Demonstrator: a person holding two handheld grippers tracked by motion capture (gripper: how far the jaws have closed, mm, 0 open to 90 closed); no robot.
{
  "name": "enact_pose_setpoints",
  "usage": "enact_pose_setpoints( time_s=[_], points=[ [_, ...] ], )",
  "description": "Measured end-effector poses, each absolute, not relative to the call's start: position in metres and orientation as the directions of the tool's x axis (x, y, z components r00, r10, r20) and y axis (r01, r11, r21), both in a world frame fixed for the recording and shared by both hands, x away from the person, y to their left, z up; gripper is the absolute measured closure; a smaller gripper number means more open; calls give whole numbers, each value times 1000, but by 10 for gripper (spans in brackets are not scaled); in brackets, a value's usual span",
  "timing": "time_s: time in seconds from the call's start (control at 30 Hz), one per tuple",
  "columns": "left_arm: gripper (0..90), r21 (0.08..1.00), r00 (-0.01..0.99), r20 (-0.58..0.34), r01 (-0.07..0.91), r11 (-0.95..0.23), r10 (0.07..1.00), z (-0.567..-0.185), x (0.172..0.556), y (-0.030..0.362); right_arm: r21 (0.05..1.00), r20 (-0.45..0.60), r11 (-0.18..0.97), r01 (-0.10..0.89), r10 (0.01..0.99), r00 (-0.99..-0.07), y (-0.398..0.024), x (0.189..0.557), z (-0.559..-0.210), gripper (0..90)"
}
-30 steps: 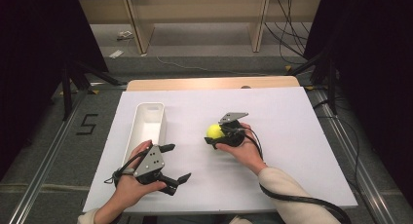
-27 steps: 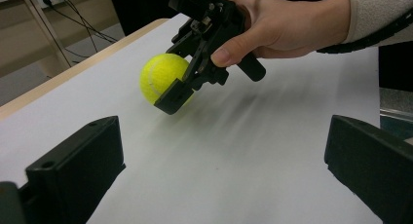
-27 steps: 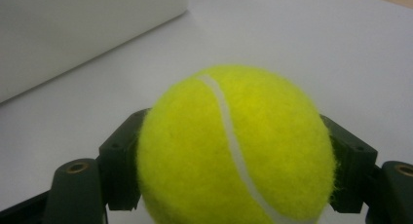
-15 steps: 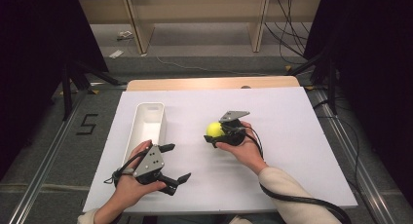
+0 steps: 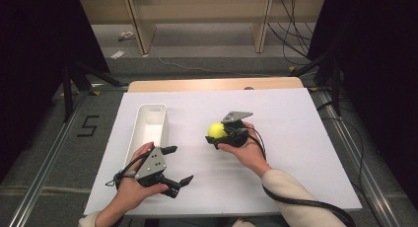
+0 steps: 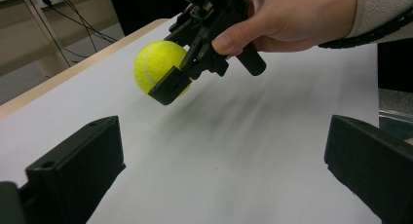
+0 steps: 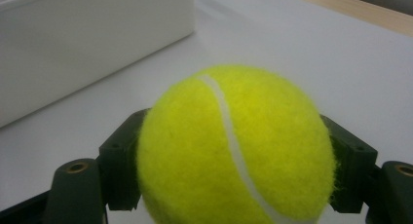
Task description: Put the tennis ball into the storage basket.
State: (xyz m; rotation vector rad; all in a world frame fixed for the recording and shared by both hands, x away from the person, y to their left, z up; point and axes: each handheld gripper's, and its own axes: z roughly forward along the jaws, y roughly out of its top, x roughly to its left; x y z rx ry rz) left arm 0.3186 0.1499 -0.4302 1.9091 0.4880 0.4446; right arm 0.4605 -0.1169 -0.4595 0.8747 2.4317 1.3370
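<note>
High view: your right gripper [image 5: 217, 136] is clamped on the fuzzy yellow-green tennis ball [image 5: 216, 130], a jaw pressed to each side (the right gripper view confirms it), over the white table sheet [image 5: 296, 138] just right of the long white plastic bin [image 5: 148, 131]. Your left gripper [image 5: 175, 165] sits with jaws spread wide, gripping nothing, near the front edge.

1 ball [image 5: 215, 130], 1 bin [image 5: 148, 131], 2 grippers
</note>
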Motion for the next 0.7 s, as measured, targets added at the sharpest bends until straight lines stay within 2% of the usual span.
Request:
enact_pose_setpoints(
  time_s=[0.7],
  points=[
    [3, 928, 847, 81, 129, -350, 526, -430, 319, 150, 852, 72, 381, 359, 594, -801, -116, 458, -445, 260]
  ],
)
